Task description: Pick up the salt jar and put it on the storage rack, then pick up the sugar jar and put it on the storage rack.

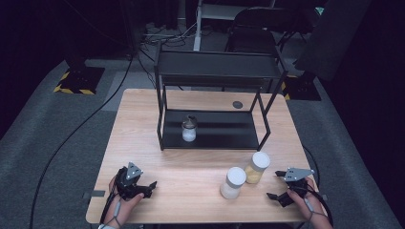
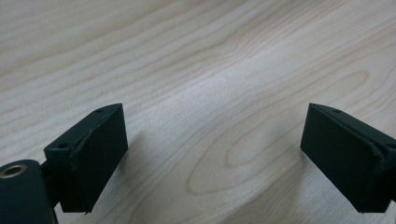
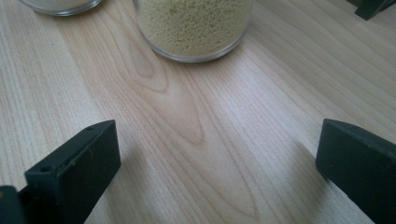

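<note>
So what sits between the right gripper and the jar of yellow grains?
Nothing: bare wooden table separates the right gripper from the clear, white-lidded jar of yellow grains, plain in the right gripper view.

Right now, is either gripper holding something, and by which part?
Nothing is held: the left gripper and the right gripper are both open over bare table.
</note>
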`<state>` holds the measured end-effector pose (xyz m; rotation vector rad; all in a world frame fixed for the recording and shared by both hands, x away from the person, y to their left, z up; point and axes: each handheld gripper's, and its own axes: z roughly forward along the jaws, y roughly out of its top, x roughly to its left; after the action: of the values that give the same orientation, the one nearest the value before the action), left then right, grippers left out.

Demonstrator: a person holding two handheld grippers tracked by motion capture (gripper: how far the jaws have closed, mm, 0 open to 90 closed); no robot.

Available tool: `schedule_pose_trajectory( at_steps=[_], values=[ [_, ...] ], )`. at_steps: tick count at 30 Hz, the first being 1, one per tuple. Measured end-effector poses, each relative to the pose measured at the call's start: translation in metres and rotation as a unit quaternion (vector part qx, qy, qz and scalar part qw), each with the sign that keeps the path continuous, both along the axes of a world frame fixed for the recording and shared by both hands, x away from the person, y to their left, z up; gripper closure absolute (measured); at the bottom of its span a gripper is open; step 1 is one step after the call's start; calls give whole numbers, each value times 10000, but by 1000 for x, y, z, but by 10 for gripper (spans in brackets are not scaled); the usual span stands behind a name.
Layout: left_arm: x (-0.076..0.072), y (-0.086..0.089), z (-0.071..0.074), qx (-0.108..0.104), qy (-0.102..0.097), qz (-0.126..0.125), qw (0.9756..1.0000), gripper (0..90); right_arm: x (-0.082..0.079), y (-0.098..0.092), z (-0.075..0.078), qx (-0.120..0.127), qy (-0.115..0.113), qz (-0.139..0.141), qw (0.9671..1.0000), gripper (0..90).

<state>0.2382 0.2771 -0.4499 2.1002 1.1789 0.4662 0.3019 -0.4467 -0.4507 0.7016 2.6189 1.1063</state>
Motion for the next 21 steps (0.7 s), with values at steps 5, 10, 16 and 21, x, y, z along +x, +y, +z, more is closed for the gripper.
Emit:
schedule_pose_trajectory(
  at_steps=[5, 10, 16, 21],
  values=[
    [1, -2, 1, 42, 55, 73, 9999, 39, 0, 0, 0, -1, -1, 0, 10000, 0],
    [1, -3, 1, 61, 54, 86, 9999, 28, 0, 0, 0, -2, -2, 0, 10000, 0],
    [2, -3, 1, 59, 58, 111, 9999, 17, 0, 0, 0, -3, -1, 1, 10000, 0],
    [2, -3, 1, 57, 59, 111, 9999, 17, 0, 0, 0, -8, 2, 5, 10000, 0]
  ],
)
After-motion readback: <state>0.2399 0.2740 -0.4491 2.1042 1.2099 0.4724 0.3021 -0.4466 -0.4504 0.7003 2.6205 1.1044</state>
